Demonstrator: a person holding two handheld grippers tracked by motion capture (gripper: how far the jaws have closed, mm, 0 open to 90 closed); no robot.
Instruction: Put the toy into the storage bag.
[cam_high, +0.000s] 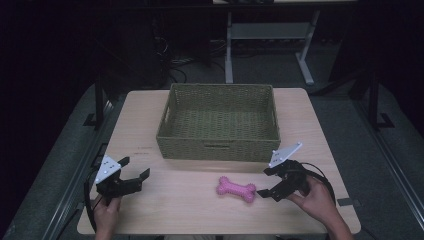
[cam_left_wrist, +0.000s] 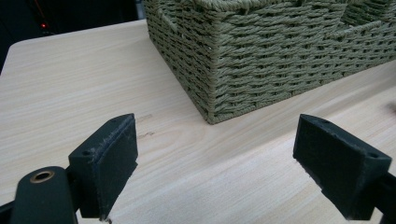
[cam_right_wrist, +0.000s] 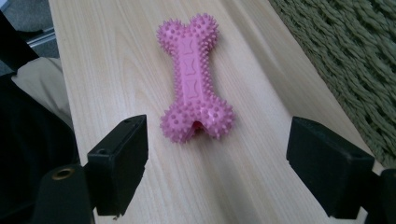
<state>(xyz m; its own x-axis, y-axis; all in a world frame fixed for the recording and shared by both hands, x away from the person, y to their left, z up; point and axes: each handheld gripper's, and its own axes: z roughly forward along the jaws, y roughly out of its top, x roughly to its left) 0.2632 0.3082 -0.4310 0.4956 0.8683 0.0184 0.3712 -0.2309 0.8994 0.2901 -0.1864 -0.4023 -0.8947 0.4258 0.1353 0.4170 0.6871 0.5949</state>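
Observation:
A pink spiky rubber bone (cam_high: 236, 189) lies flat on the light wooden table (cam_high: 175, 205), in front of a green woven basket (cam_high: 215, 145). My right gripper (cam_high: 264, 182) is open just right of the bone, its jaws pointing at the bone's near end without touching it. In the right gripper view the bone (cam_right_wrist: 194, 88) lies lengthwise ahead of the gripper (cam_right_wrist: 217, 163), just beyond the wide-apart jaws. My left gripper (cam_high: 136, 167) rests open near the table's front left, with nothing between its jaws. Seen from the left gripper (cam_left_wrist: 217, 163), the basket's corner (cam_left_wrist: 261, 70) is ahead.
The basket looks empty and takes up the middle and back of the table. The table's front edge lies close behind both hands. Desk legs (cam_high: 305, 62) and cables stand on the dark floor beyond. The basket wall (cam_right_wrist: 345, 56) runs along the right of the right gripper view.

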